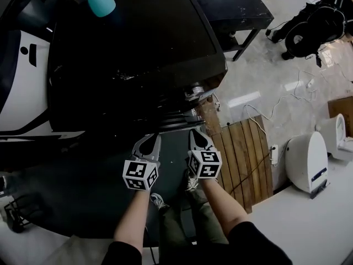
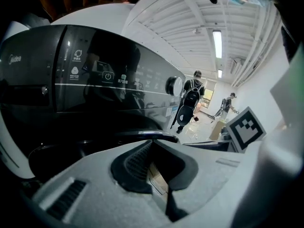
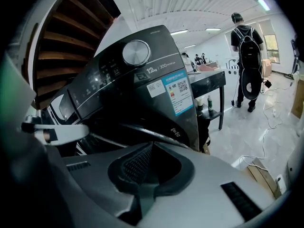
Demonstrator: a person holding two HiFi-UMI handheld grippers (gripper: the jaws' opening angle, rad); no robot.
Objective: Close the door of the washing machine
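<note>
The washing machine [image 1: 132,43] is black and glossy and fills the upper middle of the head view. Its control panel with a round knob [image 3: 135,52] and a blue sticker [image 3: 178,95] shows in the right gripper view. A dark curved rim [image 3: 156,133] at the machine's front lies just past both pairs of jaws, also as the rim [image 2: 142,135] in the left gripper view. My left gripper [image 1: 149,141] and right gripper [image 1: 199,134] hang side by side at the machine's front, both shut with nothing between the jaws. Whether they touch the rim I cannot tell.
A teal bottle [image 1: 99,1] stands on the machine's top. Behind the machine is a dark table [image 1: 237,10]. A wooden pallet [image 1: 242,159], floor cables [image 1: 265,115] and a white appliance [image 1: 306,162] lie to the right. A person with a backpack [image 3: 247,56] stands far off.
</note>
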